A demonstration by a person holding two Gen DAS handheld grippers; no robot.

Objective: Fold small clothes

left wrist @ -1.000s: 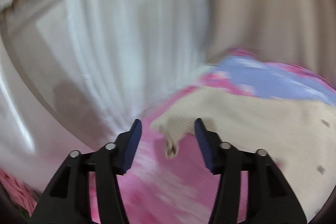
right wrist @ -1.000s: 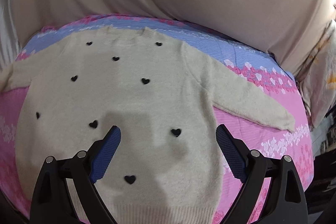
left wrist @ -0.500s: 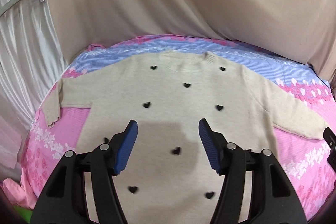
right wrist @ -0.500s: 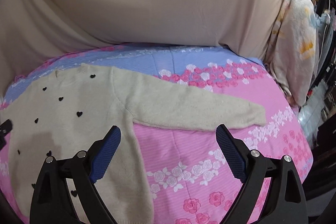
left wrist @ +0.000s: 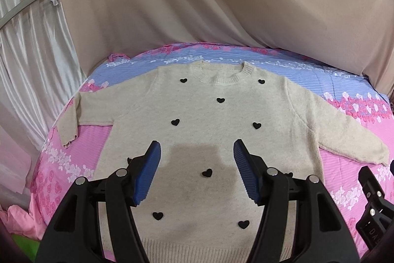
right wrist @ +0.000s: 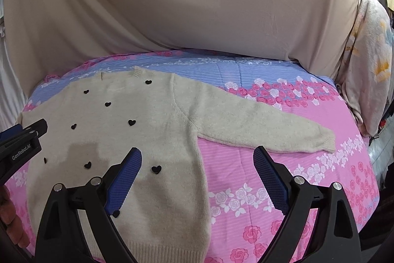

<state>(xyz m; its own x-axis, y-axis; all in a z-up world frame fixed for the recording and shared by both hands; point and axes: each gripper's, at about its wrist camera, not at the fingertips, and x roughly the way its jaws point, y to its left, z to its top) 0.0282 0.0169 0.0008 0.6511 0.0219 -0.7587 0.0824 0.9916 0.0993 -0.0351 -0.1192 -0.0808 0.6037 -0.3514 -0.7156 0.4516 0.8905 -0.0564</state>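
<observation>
Beige cloth (left wrist: 221, 4) hangs in long folds behind the bed (right wrist: 283, 189), which is covered by a sheet printed with pink roses and a blue striped band along the far side. White satin curtains (left wrist: 32, 53) fall at the left edge of the left wrist view, and a pale flowered blanket (right wrist: 369, 65) hangs at the right edge of the right wrist view.

On the sheet lies a cream knitted sweater (left wrist: 221, 120), spread flat with its front up, the ribbed neck toward the beige cloth and the ribbed hem toward the cameras. Small black hearts (left wrist: 221, 100) dot the front. Its right sleeve (right wrist: 258, 125) stretches straight out across the pink part of the sheet, cuff well apart from the body. Its left sleeve (left wrist: 86, 110) runs outward and then bends down near the bed's edge, so the cuff points toward the camera.

The left tongs (left wrist: 197, 174) hover above the lower middle of the sweater, spread wide with nothing between the blue pads, casting a shadow on the knit. The right tongs (right wrist: 197, 184) hang over the sweater's right side seam and the sheet beside it, also spread wide and holding nothing. A bundle of pink fabric (left wrist: 17, 221) sits beside the bed at the lower left.
</observation>
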